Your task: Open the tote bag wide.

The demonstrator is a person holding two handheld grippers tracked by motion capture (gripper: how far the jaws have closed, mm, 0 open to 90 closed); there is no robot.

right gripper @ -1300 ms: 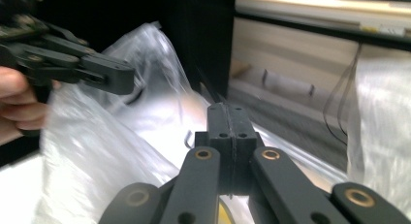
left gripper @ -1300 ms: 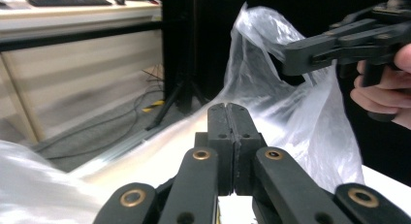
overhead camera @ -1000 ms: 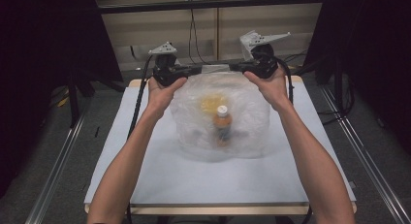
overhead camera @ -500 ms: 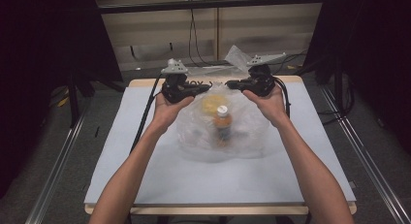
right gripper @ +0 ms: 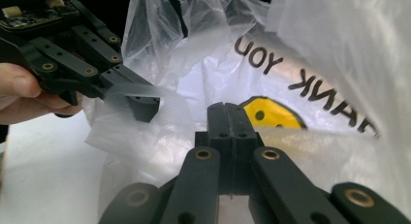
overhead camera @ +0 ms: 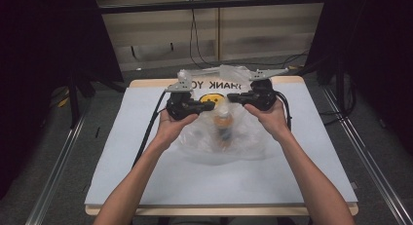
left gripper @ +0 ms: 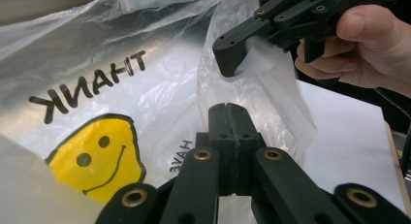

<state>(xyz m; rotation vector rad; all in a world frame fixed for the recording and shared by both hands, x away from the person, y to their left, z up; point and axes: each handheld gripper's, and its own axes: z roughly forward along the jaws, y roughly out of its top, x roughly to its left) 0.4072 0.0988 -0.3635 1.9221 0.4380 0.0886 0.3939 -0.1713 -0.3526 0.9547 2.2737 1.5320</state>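
We see the left gripper (overhead camera: 207, 106) and the right gripper (overhead camera: 234, 97) held close together above the middle of the table (overhead camera: 122, 176), their tips pointing toward each other with a small gap between them. In the left gripper view its own jaws are pressed flat together; thin film of the clear plastic bag (overhead camera: 229, 142) lies around them, and they appear to pinch it, though the film at the tips is hard to make out. In the right gripper view the right gripper's jaws are likewise closed tight, with bag film spread across and beside them.

The bag hangs from and bulges below both grippers, its lower part resting on the white table cover. Behind the grippers the lifted bag wall shows a yellow smiley face (left gripper: 97, 156) and black "THANK YOU" lettering (right gripper: 310, 83), reversed as we read it through the plastic. Just below the gap between the two grippers, inside the bag, stands a small bottle (overhead camera: 223, 125) with a pale cap. The left hand (overhead camera: 170, 127) and the right hand (overhead camera: 272, 119) grip the tool handles.
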